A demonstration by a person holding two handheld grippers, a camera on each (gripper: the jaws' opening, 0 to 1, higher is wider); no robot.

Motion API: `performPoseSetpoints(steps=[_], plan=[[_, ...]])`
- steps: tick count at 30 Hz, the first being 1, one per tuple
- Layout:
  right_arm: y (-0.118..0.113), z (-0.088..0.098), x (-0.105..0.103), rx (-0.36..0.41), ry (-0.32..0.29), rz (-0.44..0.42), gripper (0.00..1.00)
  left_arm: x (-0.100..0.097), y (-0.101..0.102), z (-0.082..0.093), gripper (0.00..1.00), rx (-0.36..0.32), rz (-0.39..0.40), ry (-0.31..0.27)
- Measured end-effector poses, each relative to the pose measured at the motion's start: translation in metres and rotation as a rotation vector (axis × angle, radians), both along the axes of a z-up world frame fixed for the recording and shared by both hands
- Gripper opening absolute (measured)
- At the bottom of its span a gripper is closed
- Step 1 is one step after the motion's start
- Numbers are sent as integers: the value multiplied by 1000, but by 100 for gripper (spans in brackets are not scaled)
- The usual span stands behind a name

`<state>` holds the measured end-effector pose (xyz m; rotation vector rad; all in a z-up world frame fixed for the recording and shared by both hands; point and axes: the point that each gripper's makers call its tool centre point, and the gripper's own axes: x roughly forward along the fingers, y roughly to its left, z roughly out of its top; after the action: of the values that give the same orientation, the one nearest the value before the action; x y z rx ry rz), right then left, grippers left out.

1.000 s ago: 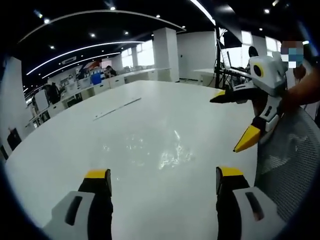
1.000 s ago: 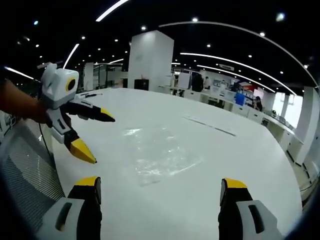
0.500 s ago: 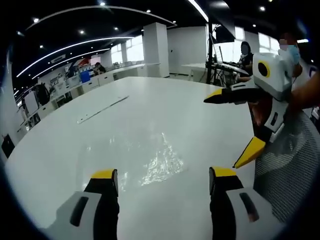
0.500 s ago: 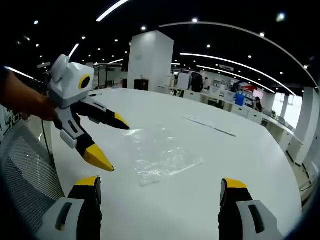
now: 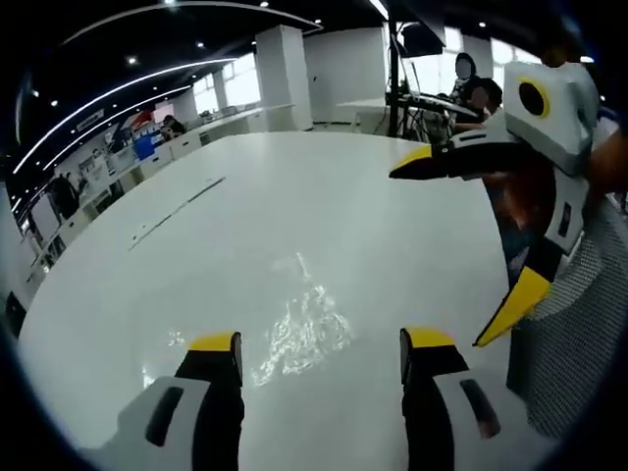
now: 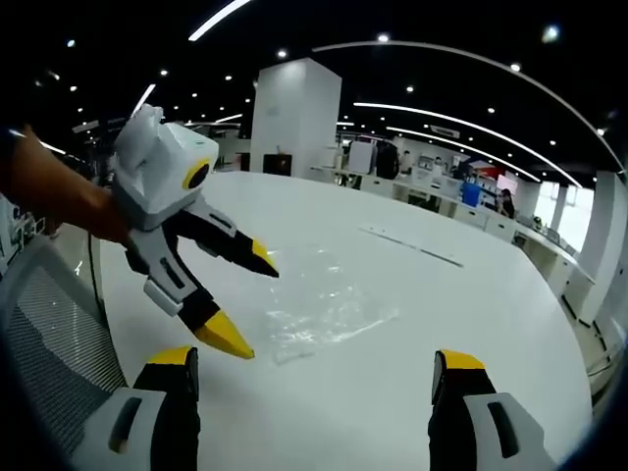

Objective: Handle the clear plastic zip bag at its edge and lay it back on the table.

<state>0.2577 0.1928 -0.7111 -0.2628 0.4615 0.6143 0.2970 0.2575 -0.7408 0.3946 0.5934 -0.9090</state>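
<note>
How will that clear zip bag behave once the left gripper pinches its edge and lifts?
The zip bag is thin, crinkled film lying flat on the table, so it will probably droop limply. It looks empty, likely very light. The glossy table may let it slide as the open left gripper closes.

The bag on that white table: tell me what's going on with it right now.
A person holds a two-jaw gripper in each hand over a white table. The clear plastic zip bag lies flat and crinkled on it, not gripped. The left gripper hangs with its jaws spread near the bag's edge, so a pinch there looks likely next. The right gripper is also open, held back from the bag.
</note>
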Motion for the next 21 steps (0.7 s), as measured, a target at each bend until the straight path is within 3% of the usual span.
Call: performPoseSetpoints(steps=[9, 21], plan=[[0, 0, 0, 4, 3, 1, 100, -3, -13, -11, 58, 46, -53, 22], [1, -1, 0, 12, 9, 6, 100, 0, -22, -17, 48, 46, -62, 60]])
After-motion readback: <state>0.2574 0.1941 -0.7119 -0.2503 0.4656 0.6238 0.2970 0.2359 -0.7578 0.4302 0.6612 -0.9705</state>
